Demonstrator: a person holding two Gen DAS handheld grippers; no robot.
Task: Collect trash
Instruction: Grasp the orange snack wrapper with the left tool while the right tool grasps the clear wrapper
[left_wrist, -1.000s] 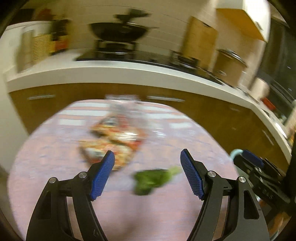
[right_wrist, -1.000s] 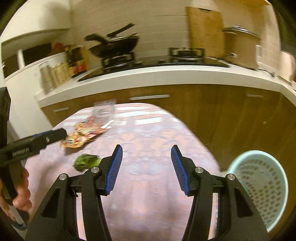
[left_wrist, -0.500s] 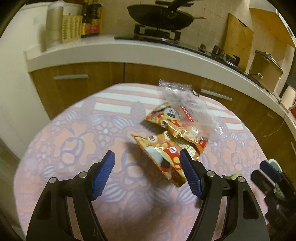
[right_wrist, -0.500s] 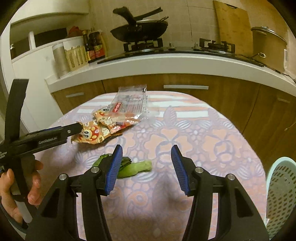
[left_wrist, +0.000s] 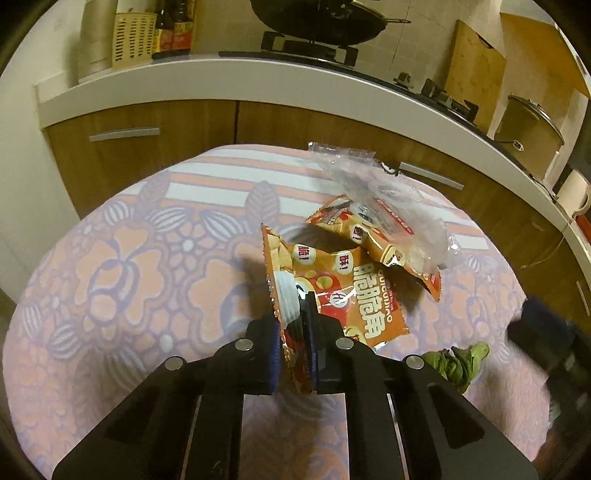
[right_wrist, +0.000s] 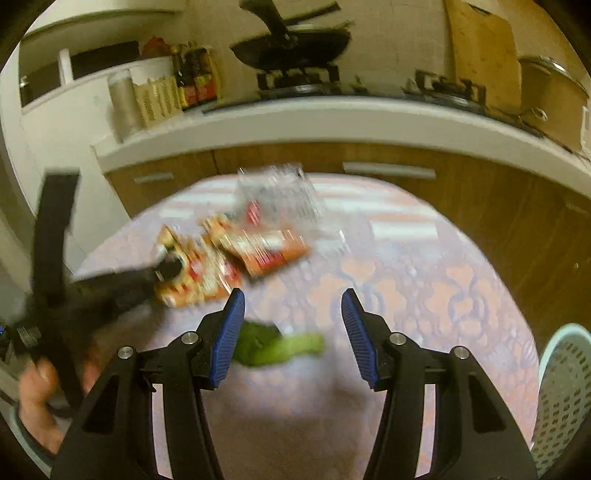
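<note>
Pickup step in hand: left gripper (left_wrist: 293, 354) is clenched on the near orange snack packet (left_wrist: 332, 291), just above the floral tablecloth (left_wrist: 129, 280). Right gripper (right_wrist: 293, 334) hangs released over a green vegetable scrap (right_wrist: 275, 345). Next move, by my judgement: carry the packet right to the pale basket (right_wrist: 565, 398). Farther off lie a second packet (left_wrist: 373, 236) and a clear wrapper (left_wrist: 369, 184), then the kitchen counter (left_wrist: 258, 77).

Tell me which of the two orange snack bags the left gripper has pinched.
The nearer orange bag, clamped in the left gripper. The other orange bag lies farther back under clear plastic wrap.
</note>
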